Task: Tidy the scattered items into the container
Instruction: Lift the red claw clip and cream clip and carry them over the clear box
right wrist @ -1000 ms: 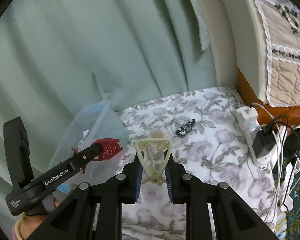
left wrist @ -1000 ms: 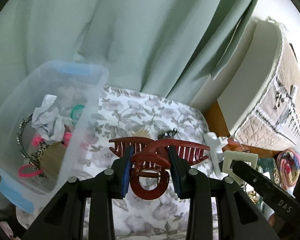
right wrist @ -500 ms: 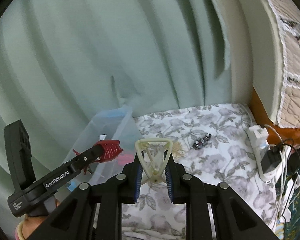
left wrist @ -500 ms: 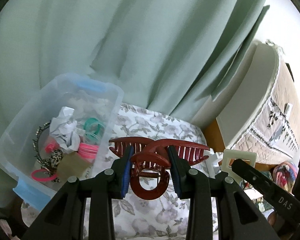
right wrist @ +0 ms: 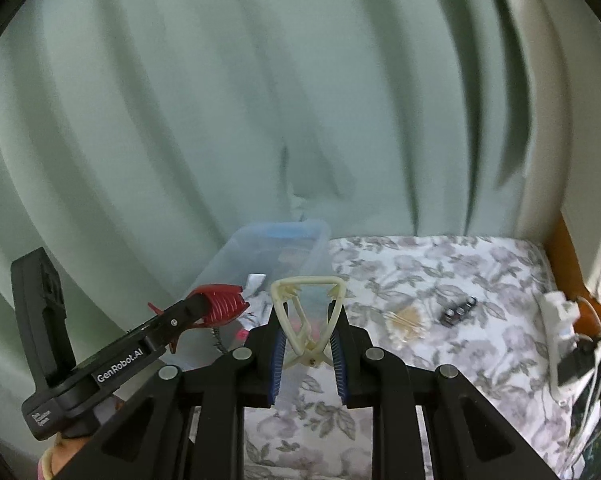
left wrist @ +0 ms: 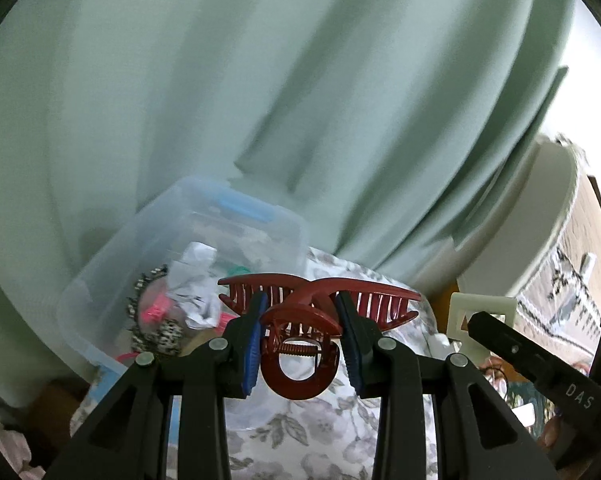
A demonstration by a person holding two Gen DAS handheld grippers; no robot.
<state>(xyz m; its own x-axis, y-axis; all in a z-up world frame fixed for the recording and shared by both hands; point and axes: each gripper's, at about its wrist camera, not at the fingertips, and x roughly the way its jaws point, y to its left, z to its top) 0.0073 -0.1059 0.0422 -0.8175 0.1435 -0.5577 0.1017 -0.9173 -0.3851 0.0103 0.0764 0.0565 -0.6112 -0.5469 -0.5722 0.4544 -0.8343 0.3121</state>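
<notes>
My left gripper (left wrist: 300, 320) is shut on a dark red hair claw clip (left wrist: 300, 376), held in the air just right of the clear plastic container (left wrist: 284, 220). The container holds crumpled paper (left wrist: 196, 280), pink hair ties and a leopard-print band. My right gripper (right wrist: 308, 320) is shut on a cream hair claw clip (right wrist: 306, 292), raised near the container (right wrist: 320, 232) over its near right corner. The left gripper with the red clip (right wrist: 220, 304) shows at the left of the right wrist view. The cream clip (left wrist: 480, 312) appears at the right of the left wrist view.
A floral cloth (right wrist: 440, 272) covers the surface. On it lie a small dark clip (right wrist: 458, 311) and a tan comb-like piece (right wrist: 406, 318). A white power strip with cables (right wrist: 560, 320) lies at the right edge. A green curtain (left wrist: 260, 80) hangs behind.
Both grippers rose and swung left toward the container with their clips still held. The container now sits closer to the middle of both views.
</notes>
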